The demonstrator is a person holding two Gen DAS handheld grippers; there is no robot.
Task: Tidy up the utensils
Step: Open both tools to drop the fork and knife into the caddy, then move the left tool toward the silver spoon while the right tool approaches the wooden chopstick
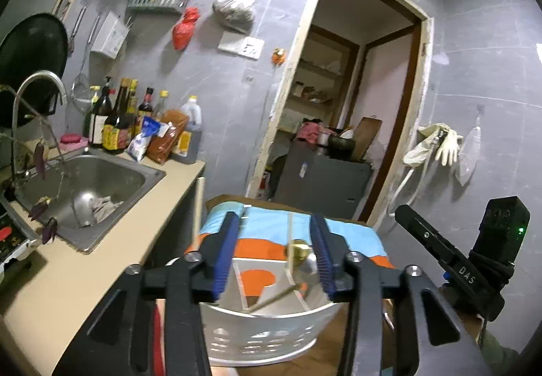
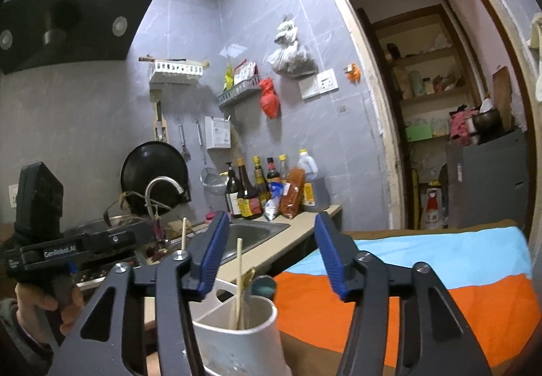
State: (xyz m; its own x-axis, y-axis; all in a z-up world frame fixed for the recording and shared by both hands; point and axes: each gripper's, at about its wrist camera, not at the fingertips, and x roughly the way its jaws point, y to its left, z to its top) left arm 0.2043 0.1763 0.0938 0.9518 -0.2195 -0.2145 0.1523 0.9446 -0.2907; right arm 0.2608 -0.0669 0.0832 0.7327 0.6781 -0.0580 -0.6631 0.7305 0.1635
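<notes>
The utensils (image 2: 241, 277), a pale chopstick and metal spoons, stand in a white perforated holder (image 1: 267, 335) on a striped blue-and-orange cloth (image 2: 440, 281), just right of the sink (image 1: 91, 186) set in the beige surface (image 1: 67, 274). The left tongs (image 1: 272, 254) are spread above the holder, pinching nothing, with a gold-headed spoon (image 1: 298, 250) close to the right-hand pad. Further right, the right tongs (image 2: 271, 254) are likewise spread and empty over the cup end. I judge the risk to be a pad catching a leaning handle and tipping the light holder off the soft cloth.
</notes>
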